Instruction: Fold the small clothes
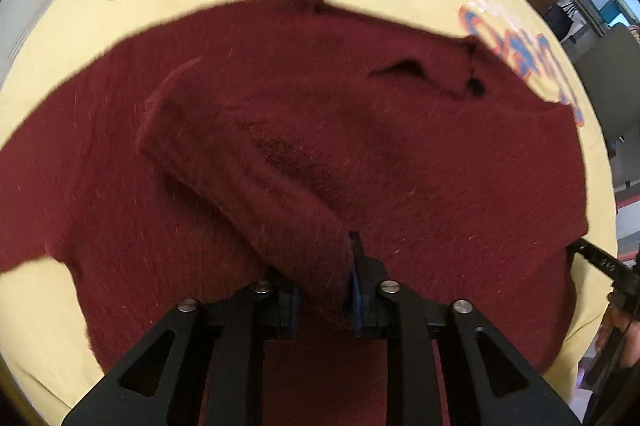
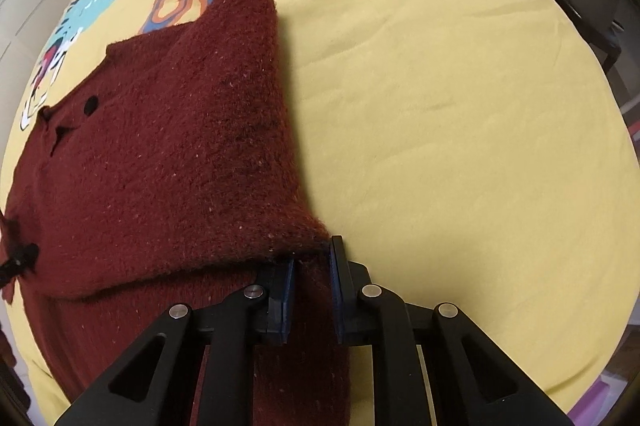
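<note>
On the yellow sheet (image 2: pixel 440 129) lies the maroon sweater (image 2: pixel 160 165). Left gripper (image 1: pixel 326 286) pinches a sleeve drawn across the body; right gripper (image 2: pixel 312 286) pinches the side edge, lifted, likely so both parts fold inward together.

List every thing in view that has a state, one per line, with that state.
Dark red knit sweater: lying on the cloth, partly folded, a fold lifted at each grip.
Left hand-held gripper: shut on a bunched fold of the sweater.
Right hand-held gripper: shut on the sweater's edge.
Yellow printed cloth: spread flat under the sweater, lightly creased.
</note>
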The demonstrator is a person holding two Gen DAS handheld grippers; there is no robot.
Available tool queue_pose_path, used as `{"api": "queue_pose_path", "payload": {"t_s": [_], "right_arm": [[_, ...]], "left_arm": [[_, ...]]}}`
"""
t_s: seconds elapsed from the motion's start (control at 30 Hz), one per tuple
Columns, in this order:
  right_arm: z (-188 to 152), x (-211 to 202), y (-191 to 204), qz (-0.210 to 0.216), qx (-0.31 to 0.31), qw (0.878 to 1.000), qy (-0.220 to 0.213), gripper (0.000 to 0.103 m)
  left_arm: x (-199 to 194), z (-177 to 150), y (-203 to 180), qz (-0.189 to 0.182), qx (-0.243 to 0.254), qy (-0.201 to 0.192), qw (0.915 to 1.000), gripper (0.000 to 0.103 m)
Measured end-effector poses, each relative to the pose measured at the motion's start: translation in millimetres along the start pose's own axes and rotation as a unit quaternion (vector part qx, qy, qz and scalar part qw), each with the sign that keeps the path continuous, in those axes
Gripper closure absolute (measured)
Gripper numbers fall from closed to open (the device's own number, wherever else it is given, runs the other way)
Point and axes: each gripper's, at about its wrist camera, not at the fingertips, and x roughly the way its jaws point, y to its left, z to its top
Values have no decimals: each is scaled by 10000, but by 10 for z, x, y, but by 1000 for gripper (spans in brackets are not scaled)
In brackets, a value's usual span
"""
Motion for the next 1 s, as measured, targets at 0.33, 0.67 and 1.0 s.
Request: {"api": "queue_pose_path", "payload": {"t_s": [0.33,0.67,1.0], "right_arm": [[-92,-91,19,-112,-173,9998,40,85],[-143,-380,-47,-304,-320,9989,-171,38],[-388,-475,-190,-427,-292,9986,-85,33]], "left_arm": [[-64,-20,276,335,44,160,9993,20],[-420,260,566,238,-136,-181,9995,3],[143,496,686,89,-437,374,9983,4]]}}
